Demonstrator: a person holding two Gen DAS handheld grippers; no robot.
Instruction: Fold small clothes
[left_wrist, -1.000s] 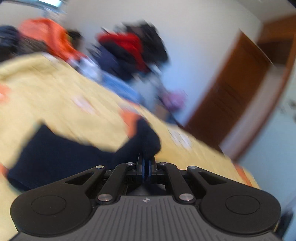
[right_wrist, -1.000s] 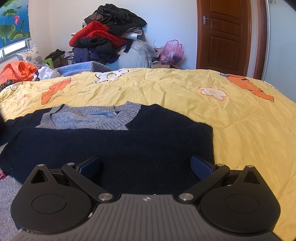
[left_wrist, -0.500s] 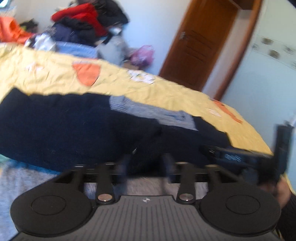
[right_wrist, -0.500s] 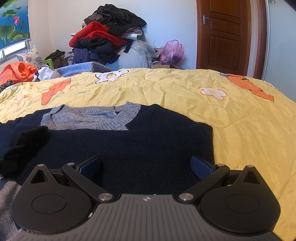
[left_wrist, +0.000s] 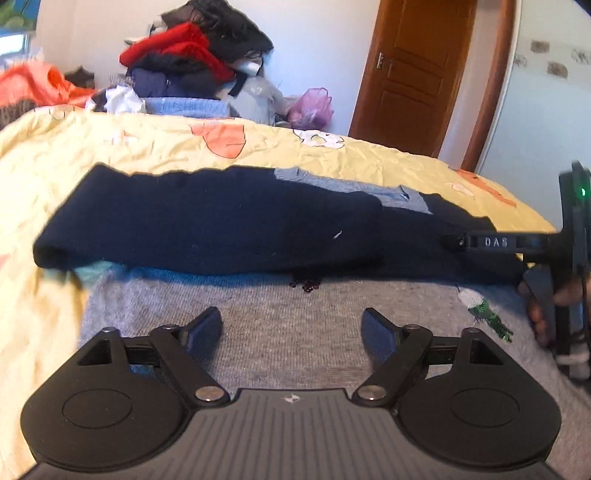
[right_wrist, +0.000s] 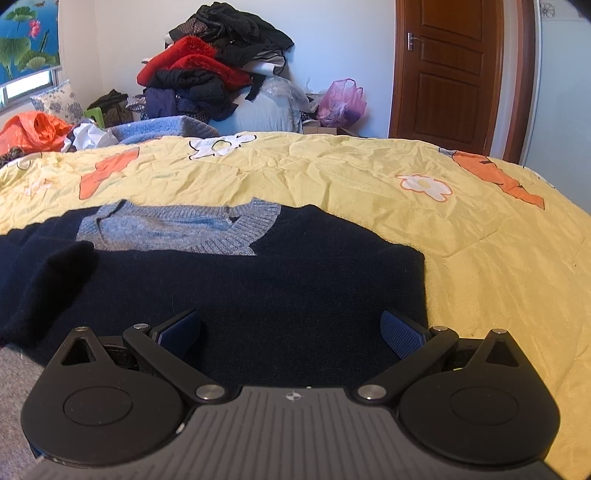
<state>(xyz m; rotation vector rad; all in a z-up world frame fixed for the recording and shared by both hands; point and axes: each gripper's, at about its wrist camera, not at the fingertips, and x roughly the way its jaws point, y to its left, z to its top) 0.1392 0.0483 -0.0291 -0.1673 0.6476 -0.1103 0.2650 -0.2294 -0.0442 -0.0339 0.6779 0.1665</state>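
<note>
1. The left gripper (left_wrist: 291, 326) is seen with its fingers spread wide and nothing between them; they have just been opening, and only grey knit lies under the gap.
2. The right gripper (right_wrist: 290, 328) is likewise held wide and empty, hovering over the near edge of the navy sweater (right_wrist: 258, 288); whether the cloth is touched cannot be told.
3. The sweater is laid flat on the bed (right_wrist: 369, 177), grey collar (right_wrist: 177, 229) towards the far side.
4. One sleeve (left_wrist: 207, 221) is seen folded across the body, so the fold is judged begun. Whether the other sleeve is turned in cannot be told; the halving is thought left.
5. A grey garment (left_wrist: 295, 314) lies just beside the sweater, partly under it; its outline is cut off by the frame.
6. The clothes pile (right_wrist: 218, 62) behind is judged still unfolded.
</note>
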